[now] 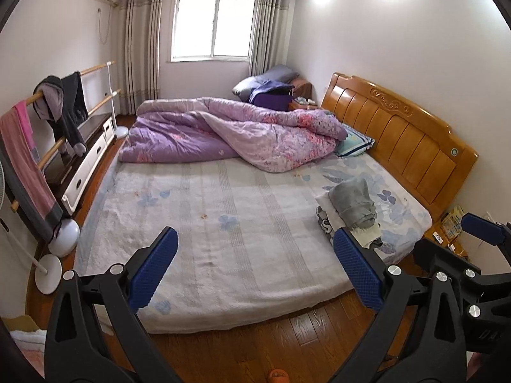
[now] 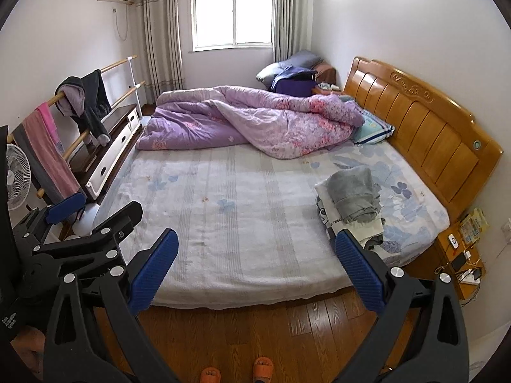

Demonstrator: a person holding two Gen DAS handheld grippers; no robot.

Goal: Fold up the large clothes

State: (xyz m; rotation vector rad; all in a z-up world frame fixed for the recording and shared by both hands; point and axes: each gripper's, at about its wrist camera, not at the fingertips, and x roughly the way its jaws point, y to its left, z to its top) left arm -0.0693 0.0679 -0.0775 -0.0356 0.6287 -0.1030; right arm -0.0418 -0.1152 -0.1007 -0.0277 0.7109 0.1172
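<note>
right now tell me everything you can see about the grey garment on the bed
The grey garment looks like soft fleece or knit, loosely folded into a rumpled bundle, not flat. It lies on top of a white printed cloth with dark lettering, near the bed's right edge by the wooden headboard. A darker grey edge and cream fabric show at its near end. Neither gripper touches it.

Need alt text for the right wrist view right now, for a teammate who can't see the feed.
The open right gripper hovers over the wooden floor at the bed's near edge, holding nothing. A small pile of folded clothes, grey on top, lies on the bed near the wooden headboard, with a rumpled purple quilt behind. The left gripper shows at left.
</note>
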